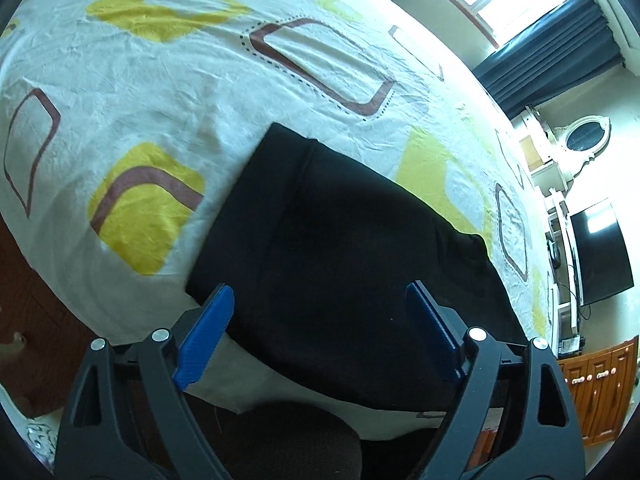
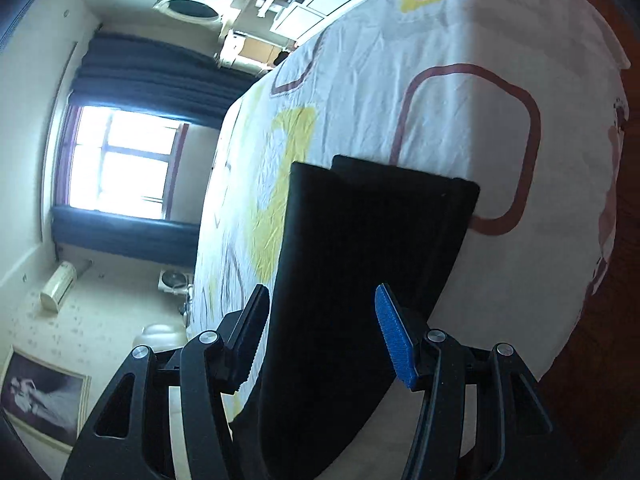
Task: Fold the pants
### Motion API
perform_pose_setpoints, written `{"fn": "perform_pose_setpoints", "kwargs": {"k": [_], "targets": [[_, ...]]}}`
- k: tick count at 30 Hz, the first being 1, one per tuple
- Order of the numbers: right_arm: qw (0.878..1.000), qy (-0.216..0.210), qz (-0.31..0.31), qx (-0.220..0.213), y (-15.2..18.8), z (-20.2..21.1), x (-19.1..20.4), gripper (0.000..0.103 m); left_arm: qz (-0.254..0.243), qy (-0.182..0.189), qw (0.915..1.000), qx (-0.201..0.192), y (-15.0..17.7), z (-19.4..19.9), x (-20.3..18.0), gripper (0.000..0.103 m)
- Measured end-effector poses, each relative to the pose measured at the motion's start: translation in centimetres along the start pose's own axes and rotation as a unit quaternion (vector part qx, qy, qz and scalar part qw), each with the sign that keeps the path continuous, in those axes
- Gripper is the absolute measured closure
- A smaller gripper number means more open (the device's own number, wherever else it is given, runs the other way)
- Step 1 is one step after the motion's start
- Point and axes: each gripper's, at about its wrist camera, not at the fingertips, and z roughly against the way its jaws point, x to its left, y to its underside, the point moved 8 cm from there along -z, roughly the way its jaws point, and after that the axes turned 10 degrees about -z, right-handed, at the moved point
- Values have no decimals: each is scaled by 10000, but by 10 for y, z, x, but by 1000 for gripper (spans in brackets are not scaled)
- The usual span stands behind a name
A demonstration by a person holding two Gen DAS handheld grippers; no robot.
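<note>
- Pants point(image 1: 340, 240), one black pair folded into a long strip, lie on the bedsheet point(image 1: 168, 92) near its front edge; in the left wrist view the long axis runs from 10 o'clock to 4 o'clock.
- Folds and seams are hard to make out in the dark cloth; its near end is cut off behind the grippers.
- Left gripper point(image 1: 320, 320): fingers spread wide, grasping nothing.
- Right gripper point(image 2: 320, 328): fingers likewise spread, the pants between them; contact cannot be told.

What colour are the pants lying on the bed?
Plain black pants, no visible pattern; they show best in the left wrist view.
</note>
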Motion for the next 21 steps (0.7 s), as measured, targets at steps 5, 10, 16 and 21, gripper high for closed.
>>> {"fn": "perform_pose_setpoints", "kwargs": {"k": [5, 10, 16, 21], "targets": [[9997, -173, -130, 129, -2, -24, -3, 48, 154, 163, 9996, 145, 12, -20, -17, 16], [9996, -174, -220, -95, -5, -34, -3, 48, 207, 122, 9995, 190, 19, -30, -19, 16], [9970, 377, 502, -459, -12, -49, 29, 49, 186, 179, 9995, 174, 21, -33, -17, 13], [9837, 915, 1432, -589, -1, -70, 66, 61, 165, 192, 9995, 177, 21, -35, -17, 12]]}}
